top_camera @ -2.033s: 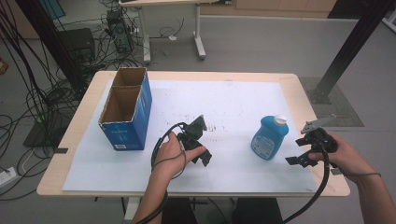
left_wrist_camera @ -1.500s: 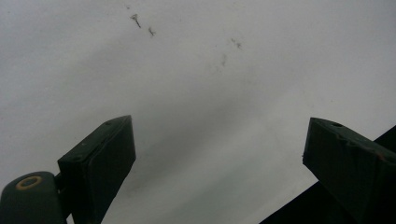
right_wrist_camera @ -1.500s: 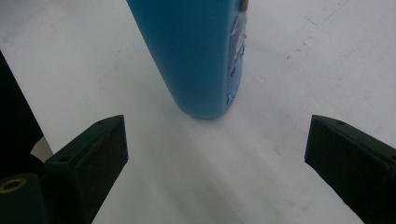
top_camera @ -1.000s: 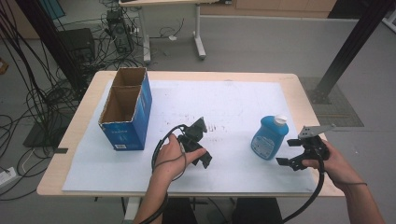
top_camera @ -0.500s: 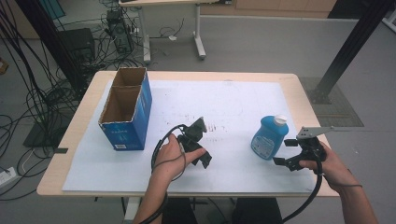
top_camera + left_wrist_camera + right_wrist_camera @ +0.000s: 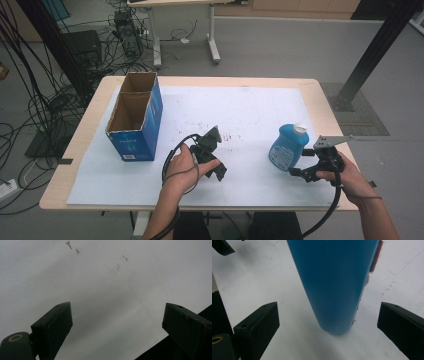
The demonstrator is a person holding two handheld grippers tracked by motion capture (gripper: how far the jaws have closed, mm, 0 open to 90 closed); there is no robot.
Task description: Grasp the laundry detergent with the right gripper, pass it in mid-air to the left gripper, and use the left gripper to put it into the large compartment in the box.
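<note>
High view and both gripper views, approach to a grasp. The blue bottle [image 6: 288,147] stands upright on the white sheet [image 6: 250,107] near the table's right edge, long axis vertical, white cap on top. The right gripper [image 6: 300,172] sits just beside it on the person's side, jaws spread and level with the lower body; in the right gripper view the bottle [image 6: 332,285] rises between and beyond the two pads, touching neither, so a short advance would bring it into the gap. The left gripper [image 6: 216,155] rests mid-table, well apart from the bottle, jaws spread over bare sheet with nothing between them. The open cardboard box [image 6: 134,116] stands at the left. The bottle's cap and shoulder are cut off in the right gripper view; its label cannot be read.
</note>
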